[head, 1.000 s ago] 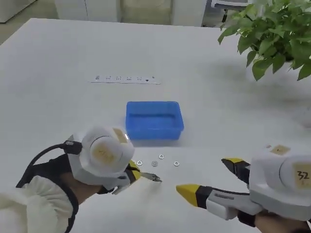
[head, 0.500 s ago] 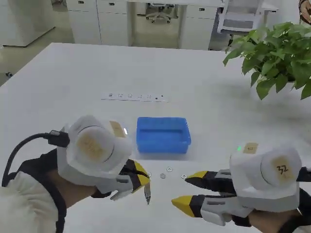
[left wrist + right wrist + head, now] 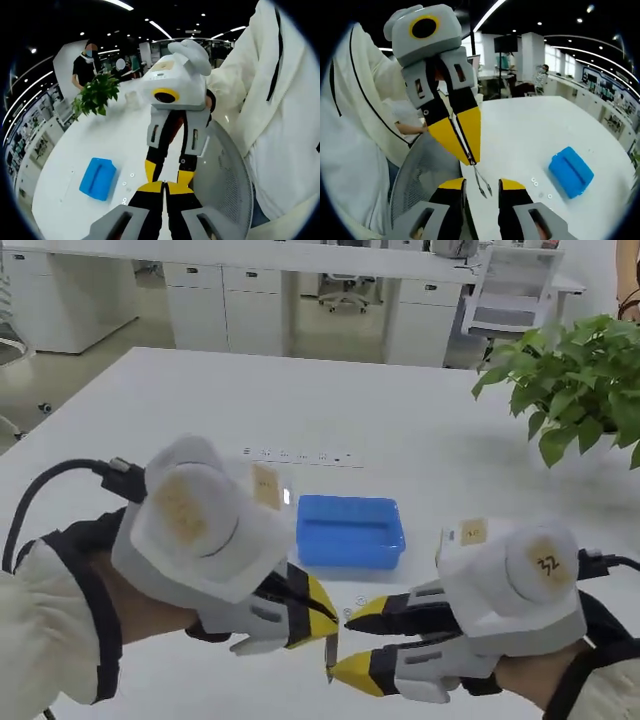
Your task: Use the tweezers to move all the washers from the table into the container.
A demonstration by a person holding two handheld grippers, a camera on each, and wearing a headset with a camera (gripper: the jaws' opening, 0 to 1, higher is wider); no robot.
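Tweezers (image 3: 481,183) are away from the washers now. A second ago my left claw (image 3: 470,159) held their tip low beside the washers (image 3: 542,185); it has since lifted them clear of the surface (image 3: 200,410), tip hanging down. My right claw (image 3: 350,642), which was well apart to the right, has come in. It now stands with its jaws partly open on either side of the tweezers' tip, not touching them as far as I can tell. The left claw stays clamped narrow on the tweezers' upper part. The washers lie loose on the surface just in front of the blue container (image 3: 350,552), none of them lifted, and I see nothing inside it. I read this as a regrip or a handover between claws, so no washer has gone in yet.
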